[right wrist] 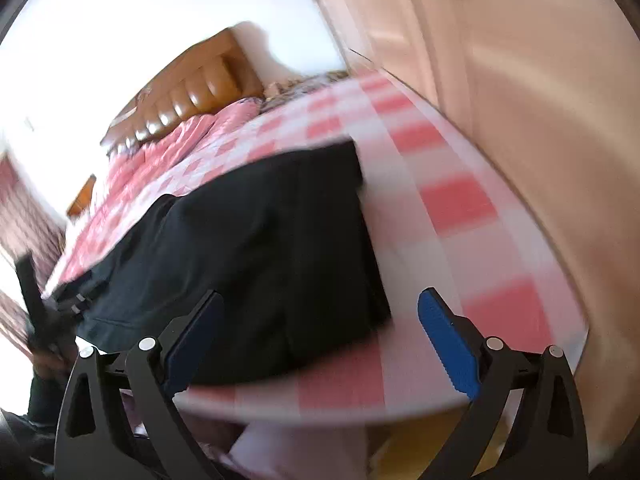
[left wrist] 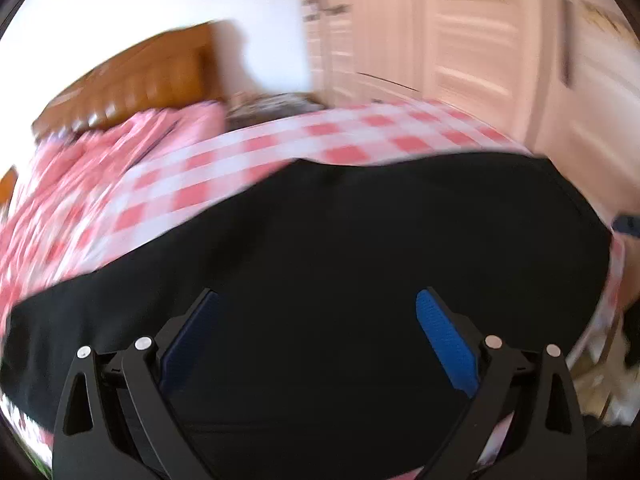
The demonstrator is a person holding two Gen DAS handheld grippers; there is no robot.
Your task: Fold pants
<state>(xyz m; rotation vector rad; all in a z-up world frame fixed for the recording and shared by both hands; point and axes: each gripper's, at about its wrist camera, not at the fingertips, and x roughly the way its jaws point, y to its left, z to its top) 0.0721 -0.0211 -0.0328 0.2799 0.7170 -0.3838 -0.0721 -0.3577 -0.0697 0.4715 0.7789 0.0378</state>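
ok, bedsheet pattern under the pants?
Pink-and-white check bedsheet under black pants; clearest in the right wrist view.

Bed (left wrist: 360,128) ahead of gripper, covered in pink-and-white checked sheet (right wrist: 452,200). Wooden headboard (left wrist: 132,80) beyond, up and left, glossy, ribbed. White wall (left wrist: 160,0) behind headboard, brightly lit. Pale panelled wardrobe doors (left wrist: 472,40) ahead and right, close beside bed edge. Pink rumpled quilt (left wrist: 80,168) near headboard. Both views motion-blurred.
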